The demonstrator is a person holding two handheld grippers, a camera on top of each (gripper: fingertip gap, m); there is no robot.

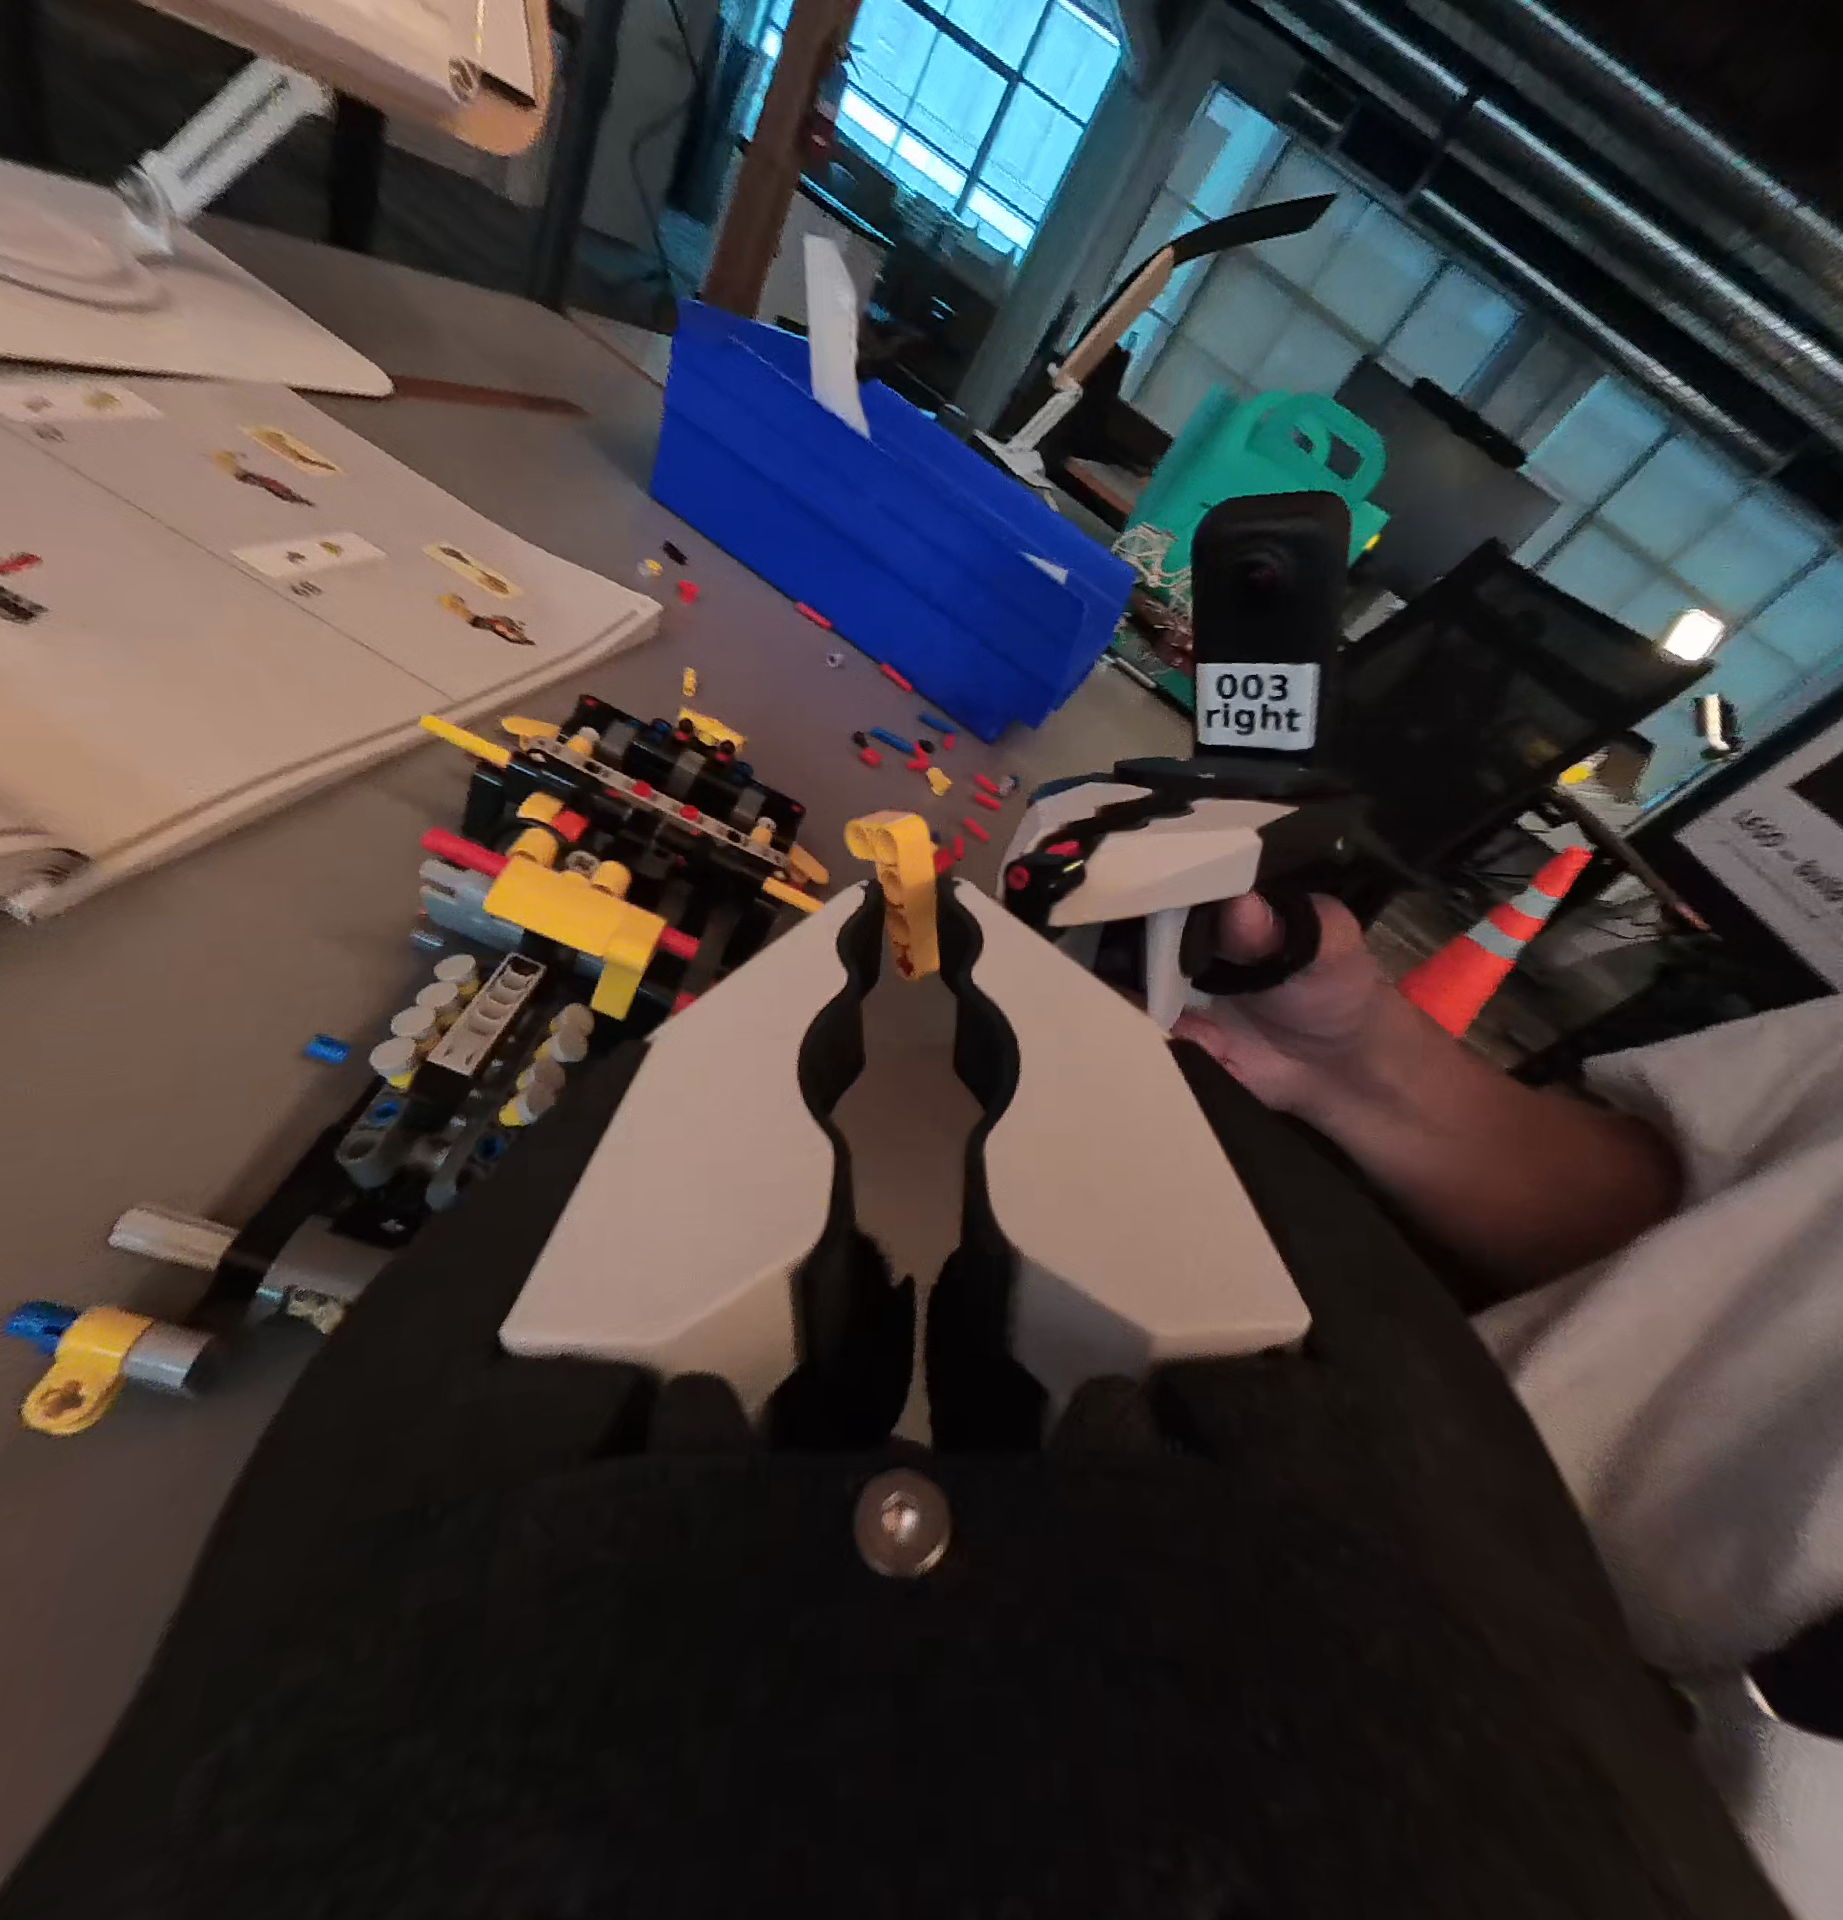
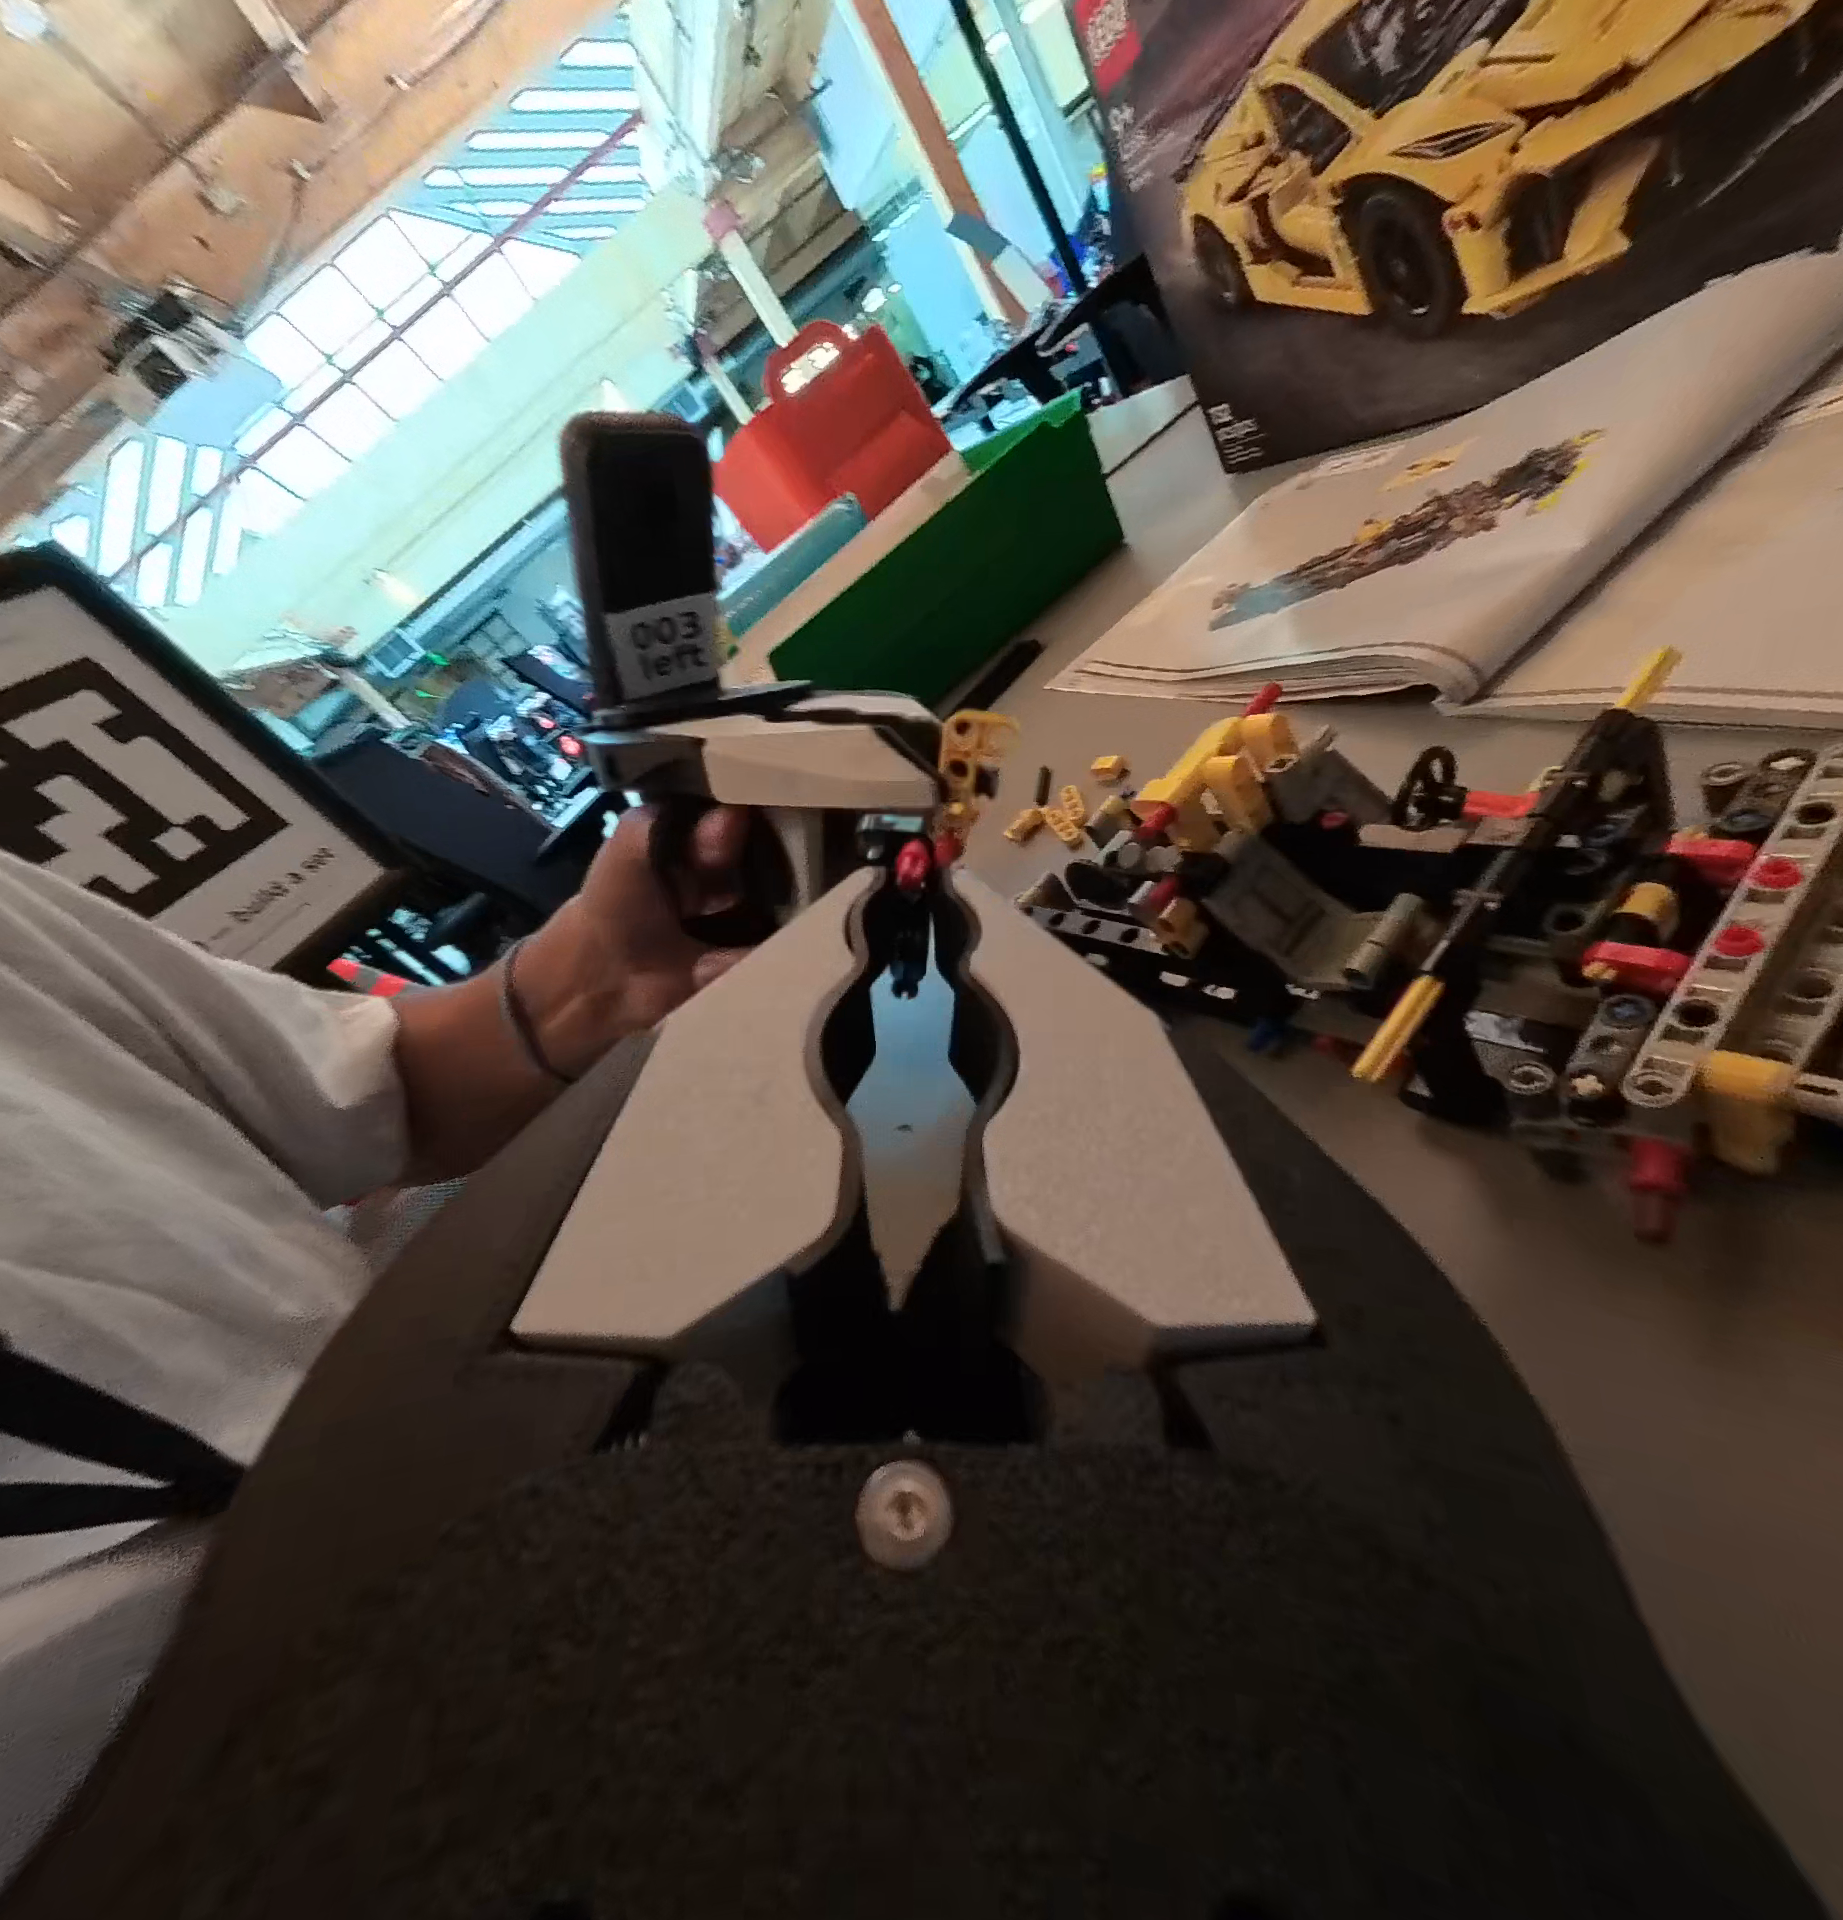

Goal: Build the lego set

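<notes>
My left gripper [image 1: 904, 920] is shut on a yellow bent beam [image 1: 894, 850] and holds it upright above the table. It also shows in the right wrist view [image 2: 943, 795] with the beam [image 2: 967, 756]. My right gripper [image 2: 912, 891] is shut on a small red and black pin [image 2: 912, 862], just below the beam's lower end. In the left wrist view the right gripper [image 1: 1023, 875] sits just right of the beam. The part-built black, grey and yellow chassis [image 1: 626, 852] lies on the table to the left, and to the right in the right wrist view [image 2: 1519, 935].
An open instruction booklet [image 1: 221, 582] lies behind the chassis. A blue bin [image 1: 875, 540] stands at the back with loose small pieces [image 1: 917, 748] in front. A small yellow and grey sub-assembly [image 1: 96, 1351] lies near left. A green bin [image 2: 958, 582] and the set's box [image 2: 1468, 208] stand beyond. Both grippers' tips are close together, under 4 cm apart.
</notes>
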